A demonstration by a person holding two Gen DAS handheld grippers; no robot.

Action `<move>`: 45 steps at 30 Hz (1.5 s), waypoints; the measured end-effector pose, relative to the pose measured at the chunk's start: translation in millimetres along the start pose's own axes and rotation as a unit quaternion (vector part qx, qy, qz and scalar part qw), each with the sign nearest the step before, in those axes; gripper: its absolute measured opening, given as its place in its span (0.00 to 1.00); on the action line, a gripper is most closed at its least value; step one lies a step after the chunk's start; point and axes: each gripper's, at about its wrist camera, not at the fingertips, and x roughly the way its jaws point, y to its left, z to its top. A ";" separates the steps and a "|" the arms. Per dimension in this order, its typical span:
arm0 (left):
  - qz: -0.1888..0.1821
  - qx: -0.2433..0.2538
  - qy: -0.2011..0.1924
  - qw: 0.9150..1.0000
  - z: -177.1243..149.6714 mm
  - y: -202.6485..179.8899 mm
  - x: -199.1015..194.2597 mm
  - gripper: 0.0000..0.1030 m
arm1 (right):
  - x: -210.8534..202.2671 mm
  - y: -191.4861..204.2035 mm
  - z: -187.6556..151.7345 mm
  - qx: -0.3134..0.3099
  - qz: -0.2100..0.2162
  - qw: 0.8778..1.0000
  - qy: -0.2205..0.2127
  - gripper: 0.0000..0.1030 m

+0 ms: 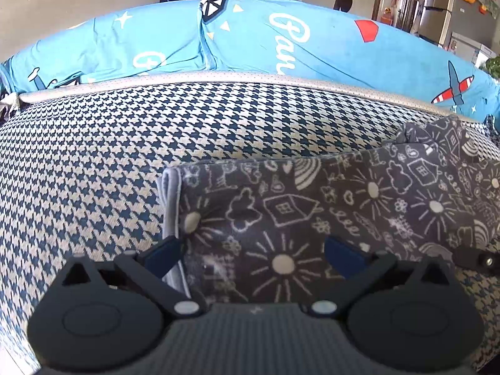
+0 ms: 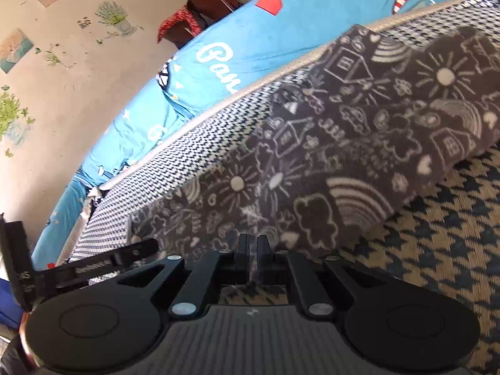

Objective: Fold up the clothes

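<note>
Grey garment (image 1: 312, 212), printed with white doodles (suns, houses, rainbows), lies folded on the houndstooth surface (image 1: 93, 162); its left edge shows a pale lining (image 1: 170, 200) at the fold; the right end is bunched and runs out of the left wrist view, so its full extent cannot be read.

Left tool (image 1: 253, 251): fingers spread wide, low over the near left part of the garment; left fingertip (image 1: 162, 254) sits at the lined edge, right fingertip (image 1: 342, 254) over the print; nothing between them; whether the tips touch the cloth cannot be told.

Right tool (image 2: 253, 247): fingers drawn close with only a thin gap, at the garment's near edge (image 2: 281, 206); the tips are dark against dark cloth, so whether a fold is pinched between them cannot be told; this view is blurred at the right.

The left tool's side (image 2: 103, 262) enters the right wrist view at lower left, partly cut off.

Beyond the surface's pale trim (image 1: 250, 78), a blue printed cover (image 1: 265, 40); then a wall with flower stickers (image 2: 112, 15); dark furniture (image 2: 212, 0) behind, cut by the frame.
</note>
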 end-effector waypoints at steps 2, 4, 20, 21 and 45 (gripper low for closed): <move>0.000 -0.010 -0.002 1.000 -2.2 2.4 -3.2 1.00 | -1.9 0.6 -4.0 -0.001 -0.004 1.000 0.000 0.05; 0.000 -0.021 -0.001 1.000 -4.4 6.3 -4.6 1.00 | -3.8 1.3 -8.0 -0.002 -0.009 1.000 0.000 0.05; 0.016 -0.098 0.023 0.995 -11.4 39.2 -0.6 1.00 | 9.7 2.0 -19.2 -0.011 -0.053 0.998 0.014 0.00; 0.015 -0.102 0.024 0.994 -13.2 41.3 -2.2 1.00 | 8.1 5.7 -19.9 -0.017 -0.054 0.998 0.010 0.00; 0.007 -0.140 0.060 0.988 -32.6 63.6 -3.1 1.00 | 8.4 130.8 -79.2 -0.283 0.063 0.957 0.005 0.45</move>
